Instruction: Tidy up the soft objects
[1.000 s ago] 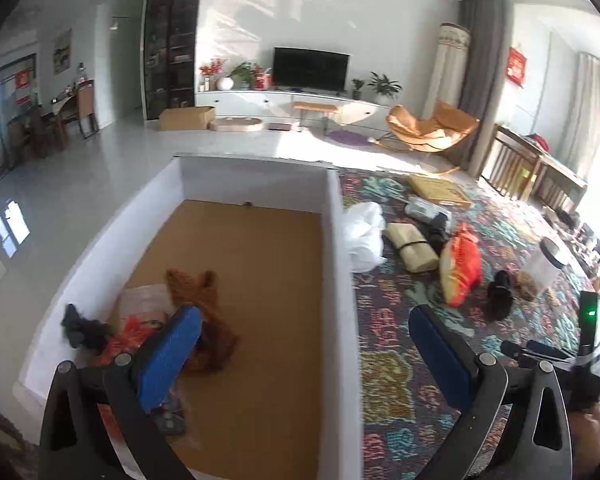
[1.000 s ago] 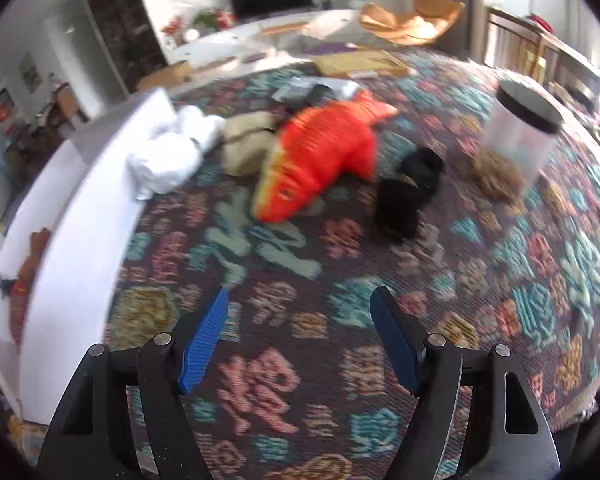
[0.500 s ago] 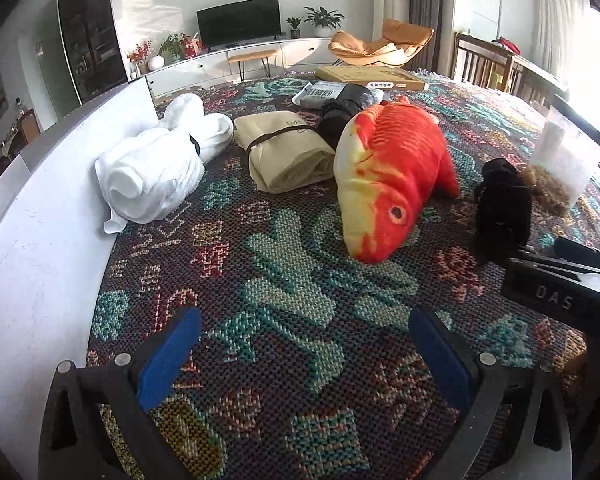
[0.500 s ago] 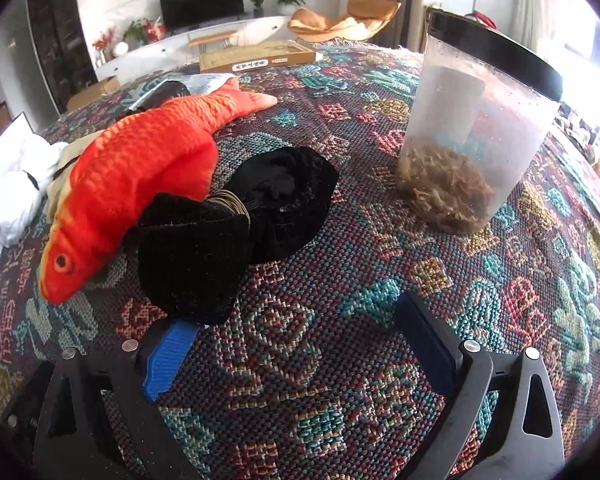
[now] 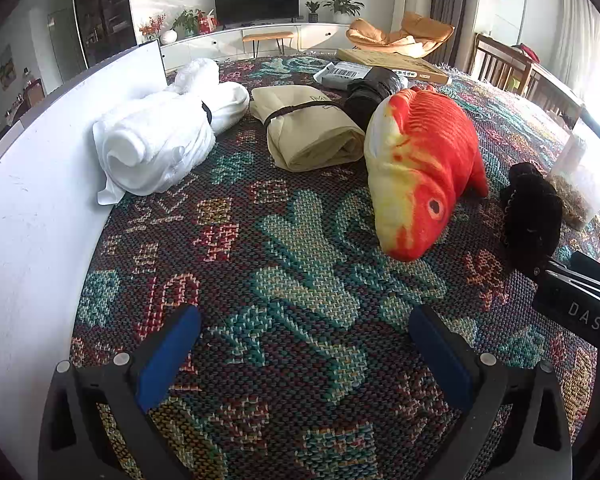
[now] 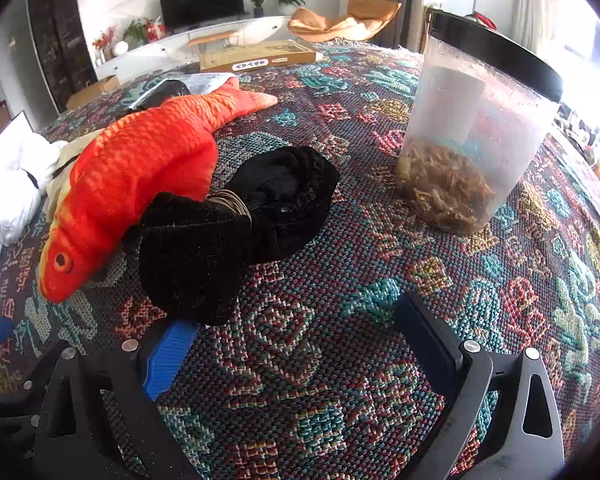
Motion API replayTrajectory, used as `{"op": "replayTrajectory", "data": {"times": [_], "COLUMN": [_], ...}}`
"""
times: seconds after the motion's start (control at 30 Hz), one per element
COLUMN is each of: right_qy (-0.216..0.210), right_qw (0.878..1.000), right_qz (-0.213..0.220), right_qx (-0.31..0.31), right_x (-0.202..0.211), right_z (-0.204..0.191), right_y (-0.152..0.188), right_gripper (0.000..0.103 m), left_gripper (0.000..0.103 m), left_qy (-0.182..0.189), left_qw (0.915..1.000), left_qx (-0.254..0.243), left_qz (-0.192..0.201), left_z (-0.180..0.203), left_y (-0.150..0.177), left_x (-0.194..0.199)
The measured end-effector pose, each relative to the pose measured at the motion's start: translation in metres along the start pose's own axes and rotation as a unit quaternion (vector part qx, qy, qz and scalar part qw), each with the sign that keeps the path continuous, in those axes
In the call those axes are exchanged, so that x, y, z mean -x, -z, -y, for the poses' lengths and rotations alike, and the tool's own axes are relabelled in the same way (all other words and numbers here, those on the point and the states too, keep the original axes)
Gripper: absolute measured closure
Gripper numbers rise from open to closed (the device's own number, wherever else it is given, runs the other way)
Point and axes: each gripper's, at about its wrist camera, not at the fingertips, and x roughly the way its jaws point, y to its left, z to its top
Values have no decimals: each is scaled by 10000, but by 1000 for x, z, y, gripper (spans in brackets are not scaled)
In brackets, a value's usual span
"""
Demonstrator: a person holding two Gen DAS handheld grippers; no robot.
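Black velvet bundle (image 6: 220,232) lies just ahead-left of the right gripper (image 6: 292,344), nearer it than the left gripper (image 5: 304,344); both sets of fingers are spread, empty.

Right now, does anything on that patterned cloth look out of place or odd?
One thing: the clear tub with a black lid, holding brown flakes, is hard, while the plush fish, black fabric bundle and white rolled towel are soft. Nothing looks spilled or damaged.
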Motion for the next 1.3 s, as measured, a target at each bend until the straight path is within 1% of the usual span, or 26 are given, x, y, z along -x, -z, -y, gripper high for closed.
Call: {"op": "replayTrajectory", "data": {"times": [1.3], "right_qy": [0], "right_qw": [10000], "right_qz": [2], "right_qx": [2], "right_x": [0], "right_z": [0], "right_y": [0], "right_gripper": [5], "left_gripper": [0], "left_qy": [-5], "left_qw": [10000], "left_qx": [0], "left_qz": [-3], "left_z": [1], "left_y": [0], "left_x": [1]}}
